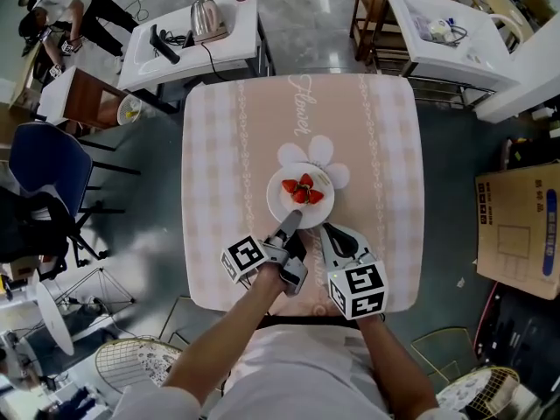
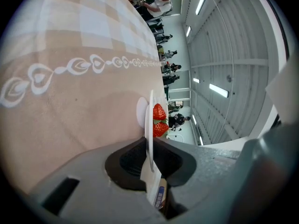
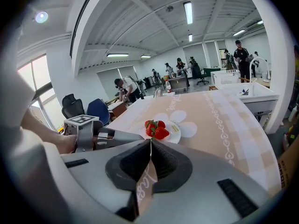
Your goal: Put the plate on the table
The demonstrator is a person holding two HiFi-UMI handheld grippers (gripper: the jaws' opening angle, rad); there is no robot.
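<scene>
A white plate with three strawberries lies over a white flower print near the middle of the pink-clothed table. My left gripper is shut on the plate's near rim. In the left gripper view the rim stands edge-on between the jaws of that gripper, with the strawberries beyond. My right gripper hovers just right of the plate's near edge, shut with nothing in it. From the right gripper view the plate looks level on the cloth, with the left gripper at its edge.
A white side table with a kettle stands behind the table, another white table at the back right. A blue chair is at the left, a cardboard box at the right, wire baskets on the floor. People stand far off.
</scene>
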